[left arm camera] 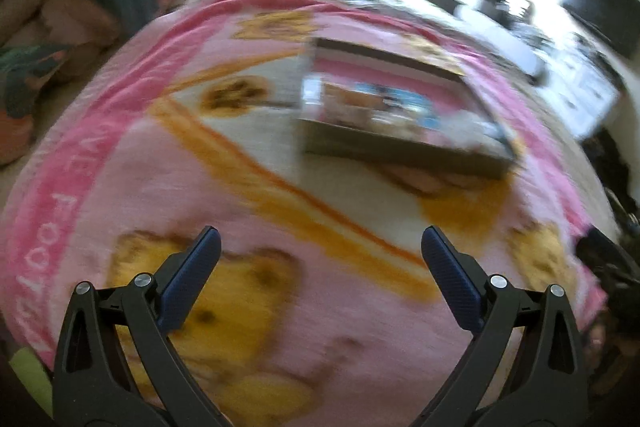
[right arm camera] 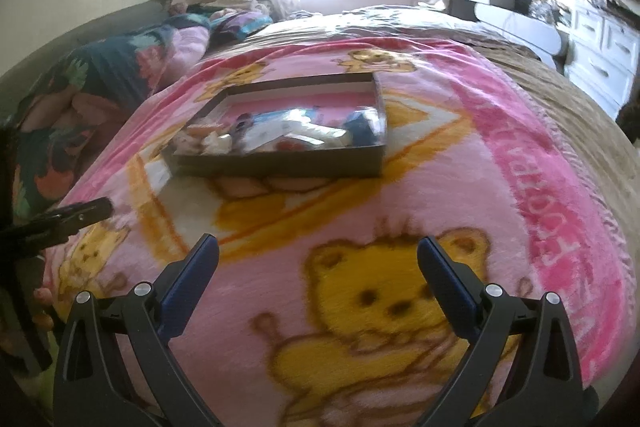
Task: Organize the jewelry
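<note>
Tray (right arm camera: 276, 157) of jewelry items (contents blurred) is lying mid-bed on the pink blanket (right arm camera: 440, 195), well ahead of both claws. Left claw (left arm camera: 320, 247) and right claw (right arm camera: 318, 251) are hovering wide open, gripping nothing; neither is clearly nearer.

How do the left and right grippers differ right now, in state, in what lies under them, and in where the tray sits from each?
The left gripper hovers over a blurred yellow patch; the right gripper hovers over a sharp yellow bear print. From the left gripper the tray lies ahead to the right; from the right gripper it lies ahead, slightly left. Shared: both are open, empty, over the pink blanket, short of the tray.
</note>
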Tool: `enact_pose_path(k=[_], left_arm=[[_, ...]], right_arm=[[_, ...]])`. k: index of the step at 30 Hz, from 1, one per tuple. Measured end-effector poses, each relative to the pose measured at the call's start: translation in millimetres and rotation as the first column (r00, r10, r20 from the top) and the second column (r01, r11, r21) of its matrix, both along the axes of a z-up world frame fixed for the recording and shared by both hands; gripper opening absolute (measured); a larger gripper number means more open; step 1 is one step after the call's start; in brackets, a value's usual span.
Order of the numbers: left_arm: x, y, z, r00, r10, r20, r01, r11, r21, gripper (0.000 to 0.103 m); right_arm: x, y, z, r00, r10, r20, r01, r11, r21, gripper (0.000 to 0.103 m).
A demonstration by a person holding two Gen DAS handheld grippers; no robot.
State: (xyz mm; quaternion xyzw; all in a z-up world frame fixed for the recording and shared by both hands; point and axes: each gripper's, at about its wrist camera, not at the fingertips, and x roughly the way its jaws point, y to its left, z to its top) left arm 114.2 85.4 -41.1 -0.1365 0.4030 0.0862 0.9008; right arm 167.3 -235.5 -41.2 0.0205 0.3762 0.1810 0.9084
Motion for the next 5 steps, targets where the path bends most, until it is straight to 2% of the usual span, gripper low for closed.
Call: enact_pose_path(k=[3, 5], left_arm=[[19, 62, -6, 0.986, 0.164, -0.008, -0.164, 0.985, 0.053, 0.094], [42, 112, -15, 0.964, 0.264, -0.038, -0.259, 0.961, 0.101, 0.094]], right_arm=[[46, -44, -8, 0.989, -0.145, -0.042, 0.146, 0.989, 0.025, 0.099], [96, -81, -24, 0.958, -0.272, -0.088, 0.269, 0.962, -0.047, 0.099]])
